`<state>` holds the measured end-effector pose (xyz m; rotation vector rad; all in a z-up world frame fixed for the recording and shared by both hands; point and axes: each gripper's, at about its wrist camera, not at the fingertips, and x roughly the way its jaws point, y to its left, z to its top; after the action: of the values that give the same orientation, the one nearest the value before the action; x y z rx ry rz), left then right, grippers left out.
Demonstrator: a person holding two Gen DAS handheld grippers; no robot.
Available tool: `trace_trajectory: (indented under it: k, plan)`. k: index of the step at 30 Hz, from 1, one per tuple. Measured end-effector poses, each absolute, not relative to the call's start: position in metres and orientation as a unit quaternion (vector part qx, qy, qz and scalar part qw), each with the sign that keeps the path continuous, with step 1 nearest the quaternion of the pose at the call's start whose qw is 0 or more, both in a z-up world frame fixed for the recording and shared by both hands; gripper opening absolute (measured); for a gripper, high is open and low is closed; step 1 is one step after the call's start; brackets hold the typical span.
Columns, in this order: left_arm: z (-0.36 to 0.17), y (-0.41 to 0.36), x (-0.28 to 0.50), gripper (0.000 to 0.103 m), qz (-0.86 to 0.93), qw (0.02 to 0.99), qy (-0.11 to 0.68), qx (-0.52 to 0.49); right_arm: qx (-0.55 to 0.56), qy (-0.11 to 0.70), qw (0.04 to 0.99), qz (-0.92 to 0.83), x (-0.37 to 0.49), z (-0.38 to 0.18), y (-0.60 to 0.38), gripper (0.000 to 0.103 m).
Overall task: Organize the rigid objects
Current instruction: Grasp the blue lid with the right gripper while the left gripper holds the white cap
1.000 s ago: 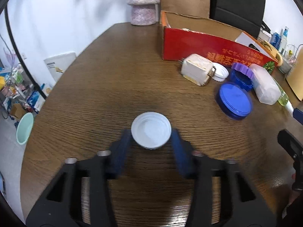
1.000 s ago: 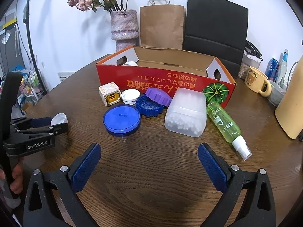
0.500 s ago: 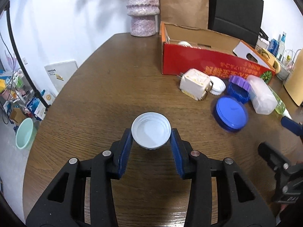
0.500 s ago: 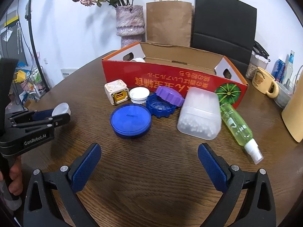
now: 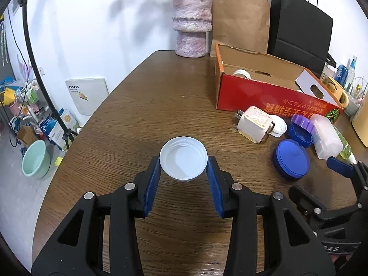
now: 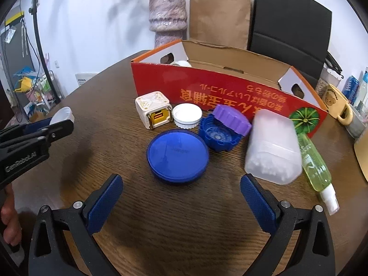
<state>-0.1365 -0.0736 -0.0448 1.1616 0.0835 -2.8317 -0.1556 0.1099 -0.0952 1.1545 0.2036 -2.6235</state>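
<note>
Left gripper (image 5: pixel 184 168) is clamped on the white screw cap (image 5: pixel 183 161), open side up; since a second ago the cap has come up off the wooden table (image 5: pixel 142 105), so the pick looks done. Right gripper (image 6: pixel 181 195), jaws wide and empty, has closed in on the blue round lid (image 6: pixel 177 155). Red cardboard box (image 6: pixel 225 94) lies beyond it; likely next: cap into box.

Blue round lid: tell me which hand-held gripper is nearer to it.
Right. The right hand-held gripper hangs open just in front of the blue round lid. The left hand-held gripper is off to the side, shut on a white cap.
</note>
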Motion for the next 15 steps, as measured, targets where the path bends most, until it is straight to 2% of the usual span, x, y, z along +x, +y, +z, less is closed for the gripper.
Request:
trace_trajectory:
  k: [13, 15]
  plan:
    - [-0.045, -0.075, -0.137, 0.037, -0.926, 0.040, 0.030, 0.374, 0.411, 0.066, 0.121, -0.901, -0.184, -0.102, 0.089, 0.102]
    - [-0.045, -0.074, -0.137, 0.037, -0.926, 0.040, 0.029, 0.374, 0.414, 0.066, 0.123, -0.900, -0.184, -0.103, 0.087, 0.089]
